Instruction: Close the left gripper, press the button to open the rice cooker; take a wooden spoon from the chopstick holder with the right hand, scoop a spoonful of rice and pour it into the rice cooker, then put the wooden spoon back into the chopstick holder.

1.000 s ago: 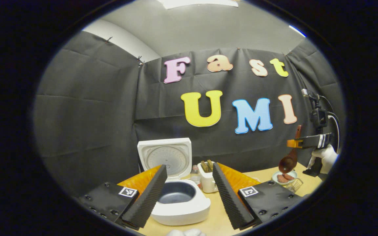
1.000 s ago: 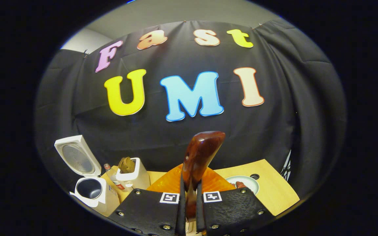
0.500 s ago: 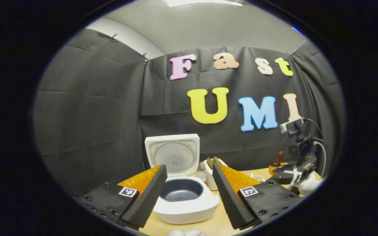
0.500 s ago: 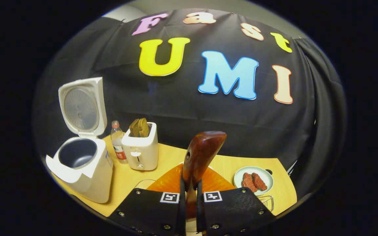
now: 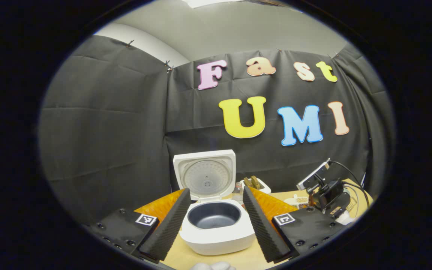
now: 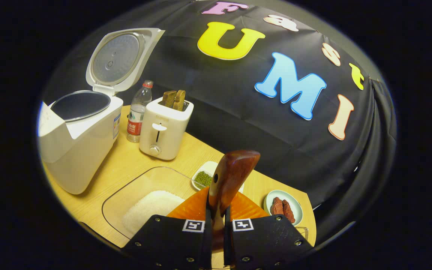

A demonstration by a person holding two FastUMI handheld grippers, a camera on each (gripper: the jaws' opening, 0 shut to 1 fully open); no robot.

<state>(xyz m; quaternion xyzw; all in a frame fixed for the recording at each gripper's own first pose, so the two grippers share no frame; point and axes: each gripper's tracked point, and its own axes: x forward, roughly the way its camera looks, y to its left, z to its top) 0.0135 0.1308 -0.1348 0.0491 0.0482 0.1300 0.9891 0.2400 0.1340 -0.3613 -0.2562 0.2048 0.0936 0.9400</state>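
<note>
— Between the right gripper (image 6: 216, 240)'s two black fingers, what sits there?

— The wooden spoon (image 6: 228, 184). Both fingers press on its handle, and its dark end rises above them, tilted a little to the right.

— And below it?

— A clear tray (image 6: 126, 193) holding a mound of white rice (image 6: 151, 207), lying on the wooden table (image 6: 133, 161). Just behind it sits a small dish of green beans (image 6: 203, 178), and to the right a plate with red pieces (image 6: 283, 206).

— How does the left gripper (image 5: 216, 219) stand?

— Its ribbed fingers are spread wide, holding nothing. The rice cooker (image 5: 216, 225) shows between them, lid (image 5: 205, 174) upright, dark pot bare.

— What stands beside the cooker?

— In the right gripper view, a water bottle (image 6: 138, 112), then a white toaster (image 6: 165, 127) with two brown slices sticking up.
</note>
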